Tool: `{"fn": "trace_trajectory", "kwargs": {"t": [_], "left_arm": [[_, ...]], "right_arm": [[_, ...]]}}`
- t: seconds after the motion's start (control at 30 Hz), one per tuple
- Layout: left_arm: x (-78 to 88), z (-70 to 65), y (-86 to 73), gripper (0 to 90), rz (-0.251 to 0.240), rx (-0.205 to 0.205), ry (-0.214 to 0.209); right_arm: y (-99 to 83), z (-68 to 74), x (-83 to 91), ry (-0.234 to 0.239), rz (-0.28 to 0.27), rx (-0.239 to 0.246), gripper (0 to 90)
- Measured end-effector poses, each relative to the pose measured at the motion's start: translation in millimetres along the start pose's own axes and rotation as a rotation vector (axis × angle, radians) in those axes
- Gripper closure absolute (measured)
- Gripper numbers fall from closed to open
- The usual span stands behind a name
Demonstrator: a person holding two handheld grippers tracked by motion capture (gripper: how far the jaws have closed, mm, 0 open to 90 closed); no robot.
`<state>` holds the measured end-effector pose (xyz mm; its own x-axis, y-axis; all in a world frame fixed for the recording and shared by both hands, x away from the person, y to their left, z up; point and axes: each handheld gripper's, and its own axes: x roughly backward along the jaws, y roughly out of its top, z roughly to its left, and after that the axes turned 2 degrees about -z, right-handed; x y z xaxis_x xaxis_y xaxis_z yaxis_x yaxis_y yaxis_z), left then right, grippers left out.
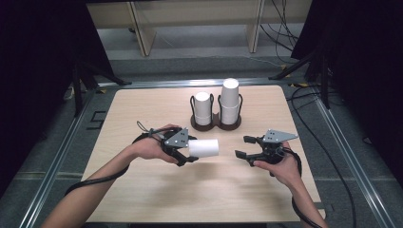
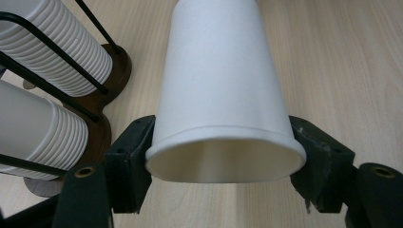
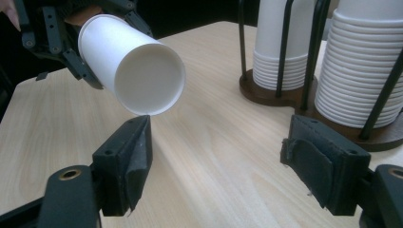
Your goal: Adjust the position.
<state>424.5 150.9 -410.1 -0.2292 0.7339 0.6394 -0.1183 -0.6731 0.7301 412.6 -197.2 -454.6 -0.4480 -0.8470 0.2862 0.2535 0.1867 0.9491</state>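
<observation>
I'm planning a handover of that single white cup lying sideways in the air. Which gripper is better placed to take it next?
Right. The left gripper is shut on the paper cup near its rim, base pointing at the right gripper, which is open, holds nothing, and faces the cup's base across a bare gap.

Surface: a pale wood-grain table with rounded corners, seen from above.
On it: a dark brown two-well cup holder with black wire uprights, standing near the far edge.
In the holder: a shorter stack of white paper cups on the left, a taller stack just beside it.
</observation>
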Motion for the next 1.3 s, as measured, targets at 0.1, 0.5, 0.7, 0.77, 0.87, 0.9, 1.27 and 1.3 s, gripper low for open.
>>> {"fn": "trace_trajectory", "kwargs": {"t": [0.1,0.5,0.7,0.77,0.87,0.9,1.27,1.3], "left_arm": [[0.4,-1.6,1.8,30.0,0.007,0.002,0.0],[2.3,-1.4,8.2,30.1,0.068,-0.071,-0.033],[2.4,-3.1,9.9,30.1,0.08,-0.073,-0.058],[2.1,-3.8,10.0,30.1,0.091,-0.081,-0.067],[1.5,-5.0,11.0,30.1,0.115,-0.105,-0.079],[1.2,-4.9,11.2,30.1,0.119,-0.111,-0.086],[1.5,-4.4,13.9,30.2,0.157,-0.137,-0.099],[1.8,-4.4,14.6,30.2,0.166,-0.142,-0.105]], "right_arm": [[0.9,0.3,0.6,0.001,0.019,0.013,24.6],[0.6,2.4,-4.1,0.031,0.054,0.023,24.1],[0.7,3.5,-5.9,0.038,0.076,0.04,23.8],[0.4,4.7,-7.1,0.053,0.087,0.03,23.8],[0.8,5.6,-9.1,0.062,0.105,0.045,23.8],[0.8,6.1,-9.3,0.065,0.108,0.04,23.8],[0.9,8.2,-12.7,0.079,0.133,0.053,23.7],[0.9,8.3,-13.2,0.083,0.136,0.057,23.7]]}}
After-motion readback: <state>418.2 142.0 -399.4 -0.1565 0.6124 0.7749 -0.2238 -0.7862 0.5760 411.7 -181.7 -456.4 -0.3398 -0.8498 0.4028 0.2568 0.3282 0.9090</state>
